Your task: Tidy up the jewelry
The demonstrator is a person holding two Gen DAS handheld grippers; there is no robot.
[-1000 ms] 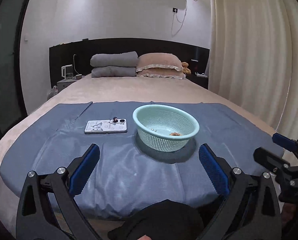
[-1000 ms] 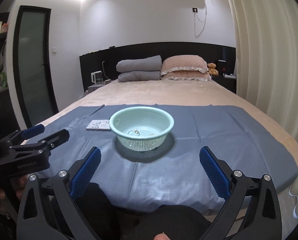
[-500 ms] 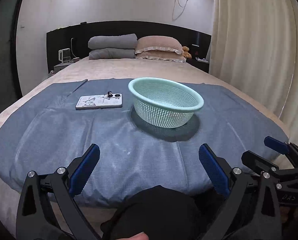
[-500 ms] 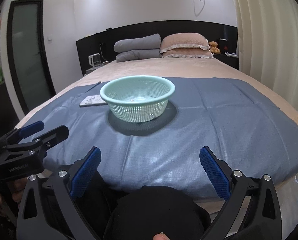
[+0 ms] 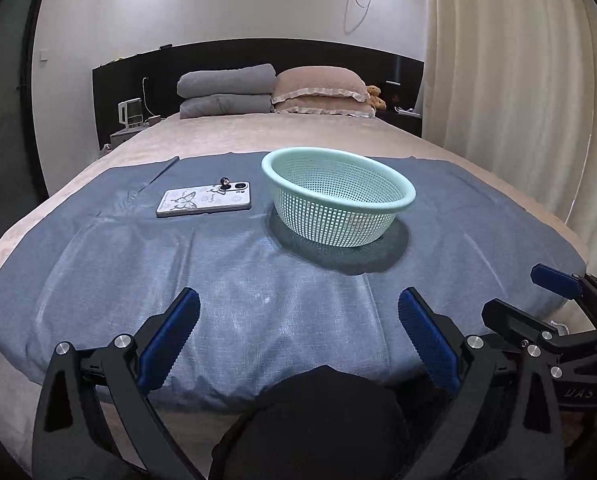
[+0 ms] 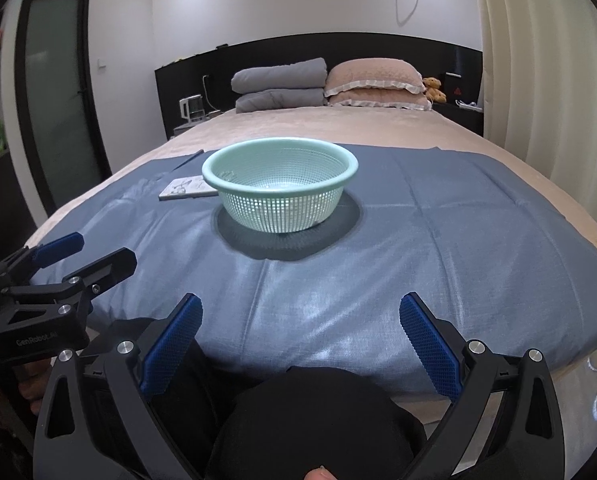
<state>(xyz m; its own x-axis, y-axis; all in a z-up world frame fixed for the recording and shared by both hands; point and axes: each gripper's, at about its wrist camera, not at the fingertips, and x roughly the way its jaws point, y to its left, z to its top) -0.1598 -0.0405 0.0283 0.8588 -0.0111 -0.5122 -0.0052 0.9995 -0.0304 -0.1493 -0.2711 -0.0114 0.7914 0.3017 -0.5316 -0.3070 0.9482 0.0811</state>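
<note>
hiding its contents: mint basket [image 5: 338, 216]

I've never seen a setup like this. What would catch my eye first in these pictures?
Probably the pale green basket, standing in the middle of a blue cloth spread across the foot of a bed. Just left of it lies a phone with a butterfly case and a small dark ring-like thing on top. At the bottom of each view, blue-padded grippers, the left gripper and the right gripper, gape open and empty.

Mint mesh basket [image 5: 338, 208] upright on blue cloth [image 5: 178, 272]
</note>
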